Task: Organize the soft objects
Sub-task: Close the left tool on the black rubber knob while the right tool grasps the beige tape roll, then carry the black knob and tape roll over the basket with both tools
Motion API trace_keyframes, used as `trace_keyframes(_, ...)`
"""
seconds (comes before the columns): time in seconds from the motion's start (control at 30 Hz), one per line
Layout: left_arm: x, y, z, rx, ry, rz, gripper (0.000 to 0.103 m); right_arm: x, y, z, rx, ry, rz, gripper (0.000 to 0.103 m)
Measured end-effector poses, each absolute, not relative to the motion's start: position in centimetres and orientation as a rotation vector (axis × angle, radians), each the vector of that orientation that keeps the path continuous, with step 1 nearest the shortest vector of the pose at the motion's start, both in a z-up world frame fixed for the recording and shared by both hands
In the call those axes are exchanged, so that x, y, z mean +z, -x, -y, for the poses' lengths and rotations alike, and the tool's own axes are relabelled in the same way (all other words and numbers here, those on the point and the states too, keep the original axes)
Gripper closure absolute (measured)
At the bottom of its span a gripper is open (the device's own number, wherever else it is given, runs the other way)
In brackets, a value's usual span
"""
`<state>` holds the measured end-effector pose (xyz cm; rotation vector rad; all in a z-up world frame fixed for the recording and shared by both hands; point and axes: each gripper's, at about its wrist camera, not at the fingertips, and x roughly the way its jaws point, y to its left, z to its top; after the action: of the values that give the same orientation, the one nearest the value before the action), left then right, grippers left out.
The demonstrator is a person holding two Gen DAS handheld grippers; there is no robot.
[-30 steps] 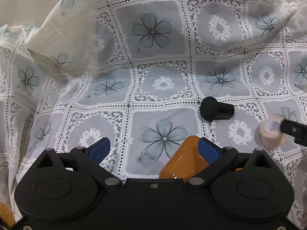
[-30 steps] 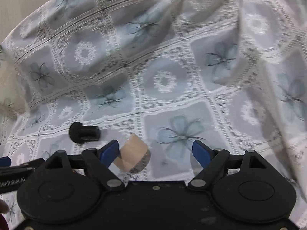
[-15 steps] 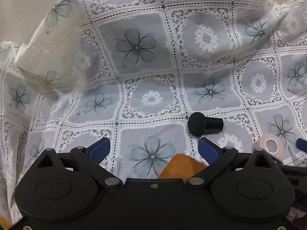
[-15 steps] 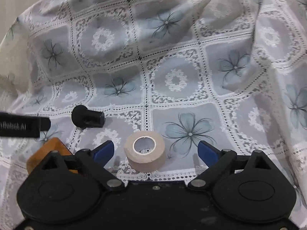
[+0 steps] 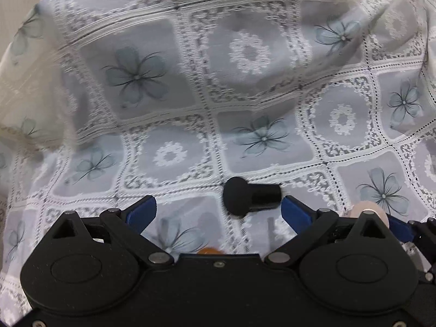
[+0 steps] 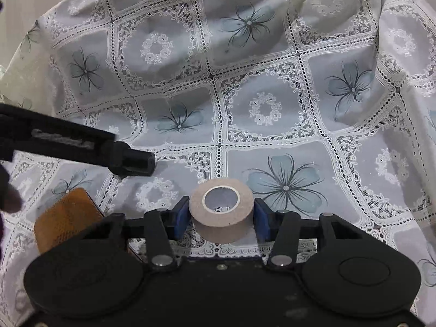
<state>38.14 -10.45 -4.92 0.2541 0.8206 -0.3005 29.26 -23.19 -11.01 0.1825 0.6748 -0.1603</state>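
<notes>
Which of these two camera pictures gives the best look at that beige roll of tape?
The right wrist view: the tape roll sits whole and sharp at the centre, squeezed between the right gripper's blue pads. The left wrist view shows only a blurred sliver of it, mostly hidden behind the gripper's black body.

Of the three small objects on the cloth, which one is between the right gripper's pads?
The beige tape roll, pressed by both blue pads of the right gripper. The black foam piece and the orange pad lie apart, to its left.

Both wrist cameras angle down close over the lace cloth, sharing the black knob and tape roll.
</notes>
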Motion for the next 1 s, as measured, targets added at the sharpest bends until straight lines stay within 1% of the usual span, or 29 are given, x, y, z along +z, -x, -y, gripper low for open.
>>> trace_keyframes(0.3, -6.6, -40.1, 12.6, -0.298, -0.255, -0.879, 0.007, -11.1, -29.2, 23.8, -0.147, -0.218, -0.665, 0.053)
trace_keyframes(0.47, -7.3, -40.5, 12.7, -0.284, -0.247, -0.906, 0.010, -11.1, -29.3, 23.9, -0.147, -0.218, -0.665, 0.053)
trace_keyframes(0.57, -7.4, -40.4, 13.0, -0.293, -0.261, -0.899, 0.020, -11.1, -29.2, 23.8, -0.148, -0.216, -0.667, 0.053)
trace_keyframes(0.67, -7.3, -40.5, 13.1, -0.305, -0.258, -0.896, 0.024, -11.0, -29.3, 23.8, -0.148, -0.214, -0.669, 0.052)
trace_keyframes(0.73, -7.3, -40.6, 13.1, -0.323, -0.249, -0.903, 0.049, -11.0, -29.2, 23.7, -0.148, -0.210, -0.670, 0.052)
trace_keyframes(1.0, -6.1, -39.5, 11.9, -0.341, -0.203, -0.889, 0.049, -11.0, -29.3, 23.7, -0.148, -0.211, -0.672, 0.052)
